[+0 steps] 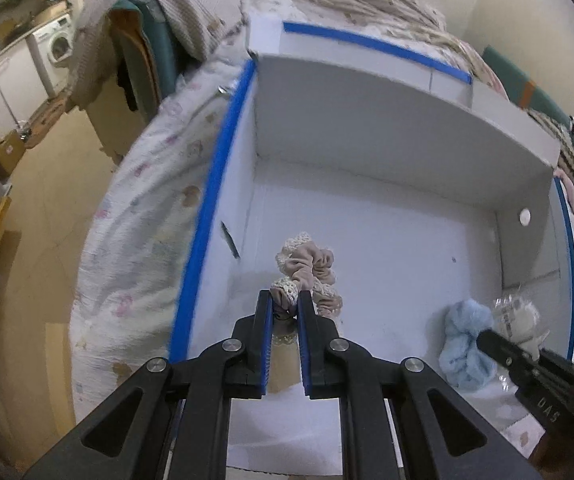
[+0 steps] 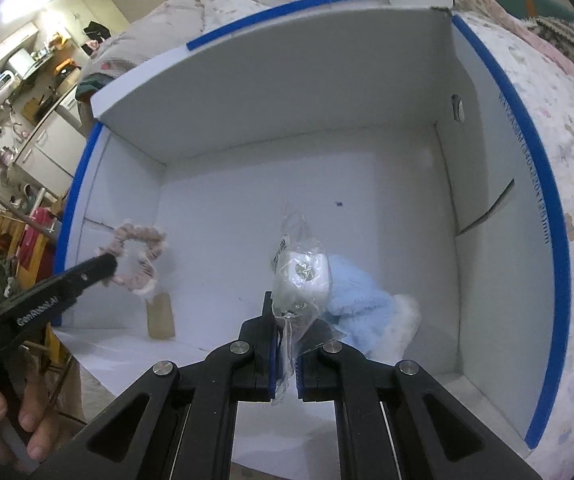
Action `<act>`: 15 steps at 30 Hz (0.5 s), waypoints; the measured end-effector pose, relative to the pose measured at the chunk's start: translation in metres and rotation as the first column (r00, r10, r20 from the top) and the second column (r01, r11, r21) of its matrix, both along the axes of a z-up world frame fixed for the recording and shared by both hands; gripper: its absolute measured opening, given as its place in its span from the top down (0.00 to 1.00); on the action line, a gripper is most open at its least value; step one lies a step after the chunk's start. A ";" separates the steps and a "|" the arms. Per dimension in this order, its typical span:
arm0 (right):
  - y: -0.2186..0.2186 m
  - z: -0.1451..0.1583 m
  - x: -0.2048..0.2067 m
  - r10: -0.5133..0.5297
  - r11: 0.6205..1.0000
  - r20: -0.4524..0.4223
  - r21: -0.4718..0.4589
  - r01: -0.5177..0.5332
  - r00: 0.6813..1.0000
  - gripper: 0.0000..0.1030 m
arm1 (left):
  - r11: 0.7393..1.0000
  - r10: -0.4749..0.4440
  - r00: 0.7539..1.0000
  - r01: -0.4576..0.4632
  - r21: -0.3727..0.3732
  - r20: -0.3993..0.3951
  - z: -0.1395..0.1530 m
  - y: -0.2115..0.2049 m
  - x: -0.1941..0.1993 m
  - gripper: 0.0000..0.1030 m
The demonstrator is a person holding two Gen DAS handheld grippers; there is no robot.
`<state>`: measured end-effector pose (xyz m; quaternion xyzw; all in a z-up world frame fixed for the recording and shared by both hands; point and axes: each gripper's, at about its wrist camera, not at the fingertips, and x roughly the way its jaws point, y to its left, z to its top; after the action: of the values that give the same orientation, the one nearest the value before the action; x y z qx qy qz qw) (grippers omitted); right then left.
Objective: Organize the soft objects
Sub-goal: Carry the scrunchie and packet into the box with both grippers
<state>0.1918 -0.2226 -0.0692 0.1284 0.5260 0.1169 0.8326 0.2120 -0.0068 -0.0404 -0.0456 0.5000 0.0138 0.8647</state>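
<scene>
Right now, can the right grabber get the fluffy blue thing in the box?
Probably not yet. The right gripper is shut on a clear plastic packet, so it's busy. The fluffy blue scrunchie lies just beyond it, with nothing else in between.

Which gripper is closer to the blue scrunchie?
Right. The right gripper, holding a plastic bag, sits right beside the blue scrunchie; the left gripper holds a beige scrunchie across the box.

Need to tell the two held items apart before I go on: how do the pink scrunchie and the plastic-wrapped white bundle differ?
The scrunchie is bare ruffled fabric in beige-pink with cream lace; the bundle is smooth white, sealed in clear plastic. The left gripper pinches the scrunchie's fabric; the right gripper pinches the bundle's wrapper. Both hang over the white box.
</scene>
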 end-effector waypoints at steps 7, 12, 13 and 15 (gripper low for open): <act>0.000 -0.002 0.001 -0.007 1.000 -0.006 -0.005 0.007 1.000 0.92 | 1.000 -0.016 1.000 0.016 0.010 0.006 0.001 -0.003 -0.001 0.89; 0.002 0.001 0.003 -0.007 1.000 0.005 0.005 0.007 1.000 0.92 | 0.998 -0.046 0.999 0.045 0.038 0.014 -0.001 -0.010 -0.004 0.89; 0.003 0.001 0.003 -0.007 1.000 0.008 0.007 0.007 1.000 0.92 | 0.997 -0.050 0.999 0.049 0.052 0.017 -0.001 -0.011 -0.004 0.89; 0.002 0.003 0.002 -0.008 1.000 0.012 0.011 0.008 1.000 0.91 | 0.996 -0.057 0.998 0.056 0.070 0.018 -0.002 -0.013 -0.004 0.88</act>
<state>0.1937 -0.2202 -0.0665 0.1342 0.5197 0.1170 0.8356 0.2076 -0.0195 -0.0423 -0.0016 0.4917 0.0061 0.8707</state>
